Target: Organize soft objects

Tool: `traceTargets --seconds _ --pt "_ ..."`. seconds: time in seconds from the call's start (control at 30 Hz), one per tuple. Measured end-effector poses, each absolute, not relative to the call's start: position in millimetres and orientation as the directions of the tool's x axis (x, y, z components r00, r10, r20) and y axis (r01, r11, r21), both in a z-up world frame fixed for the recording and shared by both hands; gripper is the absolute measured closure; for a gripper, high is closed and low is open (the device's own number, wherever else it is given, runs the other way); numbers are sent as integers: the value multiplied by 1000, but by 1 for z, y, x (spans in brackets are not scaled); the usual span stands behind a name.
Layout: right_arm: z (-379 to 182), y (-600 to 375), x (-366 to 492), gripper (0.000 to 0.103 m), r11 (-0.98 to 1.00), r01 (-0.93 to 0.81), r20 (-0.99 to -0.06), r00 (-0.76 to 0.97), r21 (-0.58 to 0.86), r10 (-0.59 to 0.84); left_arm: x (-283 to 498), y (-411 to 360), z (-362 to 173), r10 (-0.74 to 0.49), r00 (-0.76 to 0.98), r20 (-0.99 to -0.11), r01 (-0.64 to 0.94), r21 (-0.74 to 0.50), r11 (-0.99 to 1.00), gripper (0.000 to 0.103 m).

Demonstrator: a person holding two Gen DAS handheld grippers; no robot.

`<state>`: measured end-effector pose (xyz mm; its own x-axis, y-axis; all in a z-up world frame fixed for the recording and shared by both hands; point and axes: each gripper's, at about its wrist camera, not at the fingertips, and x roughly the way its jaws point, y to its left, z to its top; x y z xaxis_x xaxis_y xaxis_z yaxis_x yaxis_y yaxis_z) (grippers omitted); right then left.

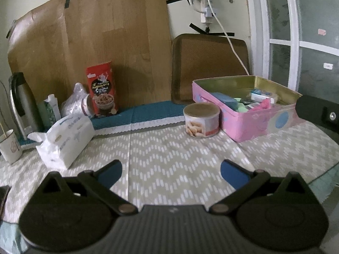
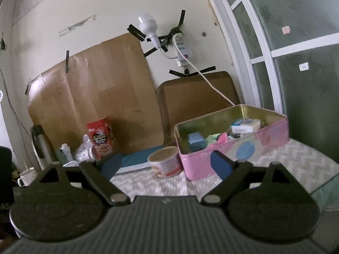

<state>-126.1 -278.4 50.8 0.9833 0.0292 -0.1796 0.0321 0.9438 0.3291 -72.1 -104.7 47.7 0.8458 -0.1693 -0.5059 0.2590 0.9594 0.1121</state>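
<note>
The table (image 1: 169,148), under a grey chevron-patterned cloth, carries all items. A wood-grain board (image 1: 95,42) leans on the wall behind. At the right stands the pink tin box (image 1: 250,118), lid off, holding the soft objects: a blue sponge (image 1: 224,100), green (image 1: 241,106) and pink (image 1: 266,103) pieces, with small packets behind them. A round biscuit tin (image 1: 201,119) sits just beside its left wall. A white tissue pack (image 1: 65,139) lies at the left, near a red cereal box (image 1: 101,93). The left gripper (image 1: 171,170) is released, nothing between its fingers. The right gripper (image 2: 165,165) is likewise spread wide and empty, in front of the box.
</note>
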Motion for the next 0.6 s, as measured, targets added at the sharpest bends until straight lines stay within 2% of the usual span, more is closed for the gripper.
traceTargets --seconds 0.6 --pt "38 -316 -46 8 933 43 -271 961 357 59 10 -136 36 -147 819 -555 258 128 958 0"
